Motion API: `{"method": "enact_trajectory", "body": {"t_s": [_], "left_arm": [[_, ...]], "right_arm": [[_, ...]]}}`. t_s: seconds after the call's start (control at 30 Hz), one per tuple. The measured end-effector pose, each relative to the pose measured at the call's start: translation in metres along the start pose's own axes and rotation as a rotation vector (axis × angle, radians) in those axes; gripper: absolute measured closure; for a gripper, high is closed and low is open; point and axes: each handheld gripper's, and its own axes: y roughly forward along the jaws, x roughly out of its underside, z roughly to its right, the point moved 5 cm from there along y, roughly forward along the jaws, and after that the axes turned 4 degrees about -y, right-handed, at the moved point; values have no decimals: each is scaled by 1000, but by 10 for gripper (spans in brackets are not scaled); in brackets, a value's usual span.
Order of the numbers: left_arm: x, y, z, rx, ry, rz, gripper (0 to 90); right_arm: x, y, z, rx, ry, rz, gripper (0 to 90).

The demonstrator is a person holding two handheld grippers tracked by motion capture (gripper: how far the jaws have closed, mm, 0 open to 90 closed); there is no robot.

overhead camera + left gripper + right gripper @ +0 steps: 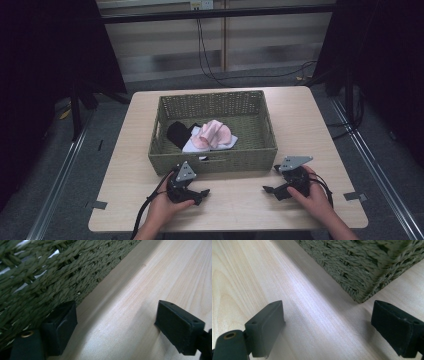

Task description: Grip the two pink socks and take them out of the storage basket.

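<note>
**Two open claws on the tabletop in front of the woven basket**

We take the basket (214, 162) as our landmark: a rectangular tray of olive-green twisted cord, with straight walls and a slot handle cut into its near wall. It sits in the middle of a pale wood-grain tabletop (300, 115) with rounded corners.

To the left of the basket's near wall, we see the left claw (196, 195) resting on the tabletop in the person's left hand (162, 207), a grey three-cornered plate on top and a black cable trailing off the near edge. Its jaws stand apart, released, with nothing between them.

Inside the basket, from left to right, lie a black cloth (178, 134), a white cloth (196, 145) and a soft, crumpled pink cloth (216, 134) piled on the white one. All three lie toward the basket's near-left part.

To the right of the basket's near corner, the right claw (272, 191) sits on the tabletop in the right hand (312, 197), also released and holding nothing.

The high view gives us the basket's contents; the gripper views do not. The left gripper view instead shows the rope weave (50, 272) close up, with white glimpsed through its gaps, and one matte black rubbery jaw block just beside the wall. The right gripper view shows the basket's corner (362, 270) and the fine straight grain of the wood between its jaws.
</note>
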Motion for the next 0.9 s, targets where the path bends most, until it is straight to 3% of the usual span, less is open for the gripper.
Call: {"method": "enact_trajectory", "body": {"t_s": [0.13,0.2,0.5,0.9], "left_arm": [[-2,-2,1,-7,-6,-7,224],[-5,-6,3,11,-23,-7,226],[-34,-29,4,52,-38,-28,232],[-60,-49,1,92,-65,-50,234]], "right_arm": [[0,0,0,0,2,-1,106],[0,0,0,0,2,-2,106],[0,0,0,0,3,-2,106],[0,0,0,0,3,-2,106]]}}
